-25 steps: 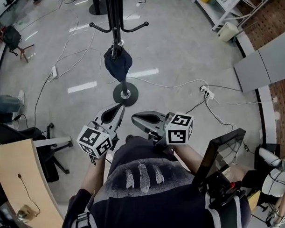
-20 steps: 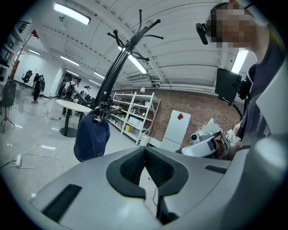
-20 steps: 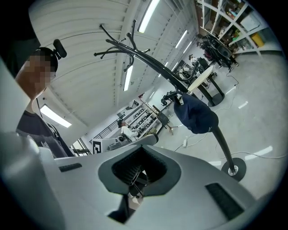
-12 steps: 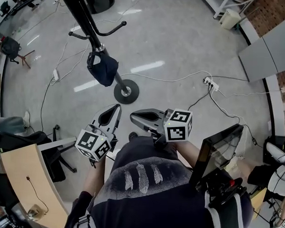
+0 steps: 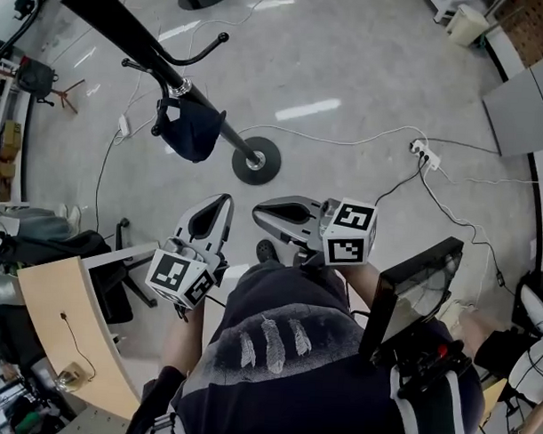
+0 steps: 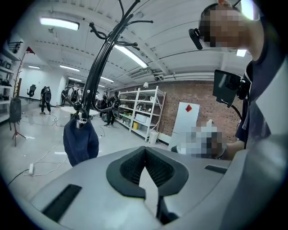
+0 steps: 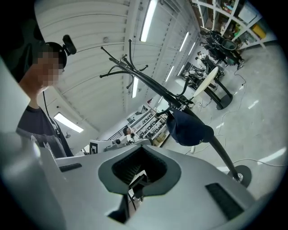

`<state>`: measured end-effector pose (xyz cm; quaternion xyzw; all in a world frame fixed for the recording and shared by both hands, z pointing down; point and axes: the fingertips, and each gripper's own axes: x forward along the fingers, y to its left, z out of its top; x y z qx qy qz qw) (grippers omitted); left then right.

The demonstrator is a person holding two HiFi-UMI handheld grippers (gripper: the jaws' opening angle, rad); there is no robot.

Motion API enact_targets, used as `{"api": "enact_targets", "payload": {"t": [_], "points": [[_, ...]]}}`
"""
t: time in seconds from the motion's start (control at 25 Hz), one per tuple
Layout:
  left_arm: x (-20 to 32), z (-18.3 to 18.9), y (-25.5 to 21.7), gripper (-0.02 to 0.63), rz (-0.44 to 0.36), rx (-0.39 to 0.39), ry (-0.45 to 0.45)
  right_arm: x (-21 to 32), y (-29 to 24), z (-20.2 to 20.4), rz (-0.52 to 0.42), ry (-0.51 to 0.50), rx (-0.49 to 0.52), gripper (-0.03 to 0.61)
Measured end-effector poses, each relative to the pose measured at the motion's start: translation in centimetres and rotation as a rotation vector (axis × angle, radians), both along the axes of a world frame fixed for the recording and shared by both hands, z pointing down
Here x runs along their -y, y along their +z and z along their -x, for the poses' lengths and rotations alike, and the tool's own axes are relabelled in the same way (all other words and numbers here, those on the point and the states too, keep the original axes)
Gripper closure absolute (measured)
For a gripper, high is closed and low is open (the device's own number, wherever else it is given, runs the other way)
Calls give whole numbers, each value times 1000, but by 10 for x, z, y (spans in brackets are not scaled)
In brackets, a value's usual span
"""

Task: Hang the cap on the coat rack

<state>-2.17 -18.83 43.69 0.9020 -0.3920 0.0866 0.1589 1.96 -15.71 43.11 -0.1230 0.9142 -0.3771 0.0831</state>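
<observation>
A navy cap [image 5: 190, 129] hangs from a low hook on the black coat rack [image 5: 127, 29], whose round base [image 5: 256, 160] stands on the grey floor. Both grippers are held close to the person's body, well short of the rack. My left gripper [image 5: 223, 201] is shut with nothing between its pads. My right gripper [image 5: 258, 213] beside it also looks shut and empty. In the left gripper view the cap [image 6: 80, 140] hangs to the left beyond the left gripper [image 6: 145, 150]. In the right gripper view the cap [image 7: 186, 128] hangs on the rack [image 7: 153, 85], above and to the right of the right gripper [image 7: 141, 150].
Cables and a power strip [image 5: 425, 155] lie on the floor right of the rack base. A wooden desk [image 5: 59, 329] and a chair [image 5: 109, 277] stand at the left, a black screen [image 5: 411, 297] at the right. Shelves [image 6: 144, 112] and people stand far off.
The rack and cap have slid toward the upper left of the head view and the pole now slants more. The cap still hangs there. Both grippers stay shut near the body.
</observation>
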Motion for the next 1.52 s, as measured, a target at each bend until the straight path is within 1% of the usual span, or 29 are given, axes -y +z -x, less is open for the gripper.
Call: {"api": "enact_targets", "payload": {"t": [0.24, 0.44, 0.6, 0.72, 0.84, 0.92, 1.0, 1.24, 1.36, 1.52], "points": [[5, 9, -1, 607, 3, 11, -61, 11, 0, 0, 2, -34, 5, 575], [10, 16, -5, 607, -15, 7, -105, 20, 0, 5, -36, -85, -8, 575], [12, 13, -9, 607, -42, 6, -104, 29, -5, 4, -100, -105, -41, 575], [15, 21, -15, 607, -70, 4, -124, 35, -8, 12, -149, -123, -57, 575], [13, 22, -19, 607, -82, -5, -132, 35, -14, 14, -164, -134, -76, 575], [11, 18, -23, 607, -85, -14, -123, 35, -19, 11, -171, -130, -91, 575], [11, 23, -27, 607, -98, -24, -111, 36, -25, 14, -190, -116, -106, 575], [-6, 62, -42, 607, -179, -82, -46, 16, -35, 57, -266, -61, -174, 575], [-20, 86, -45, 607, -195, -109, -17, -1, -38, 86, -292, -41, -205, 575], [-36, 125, -43, 607, -204, -137, -4, -21, -39, 132, -312, -47, -220, 575]]}}
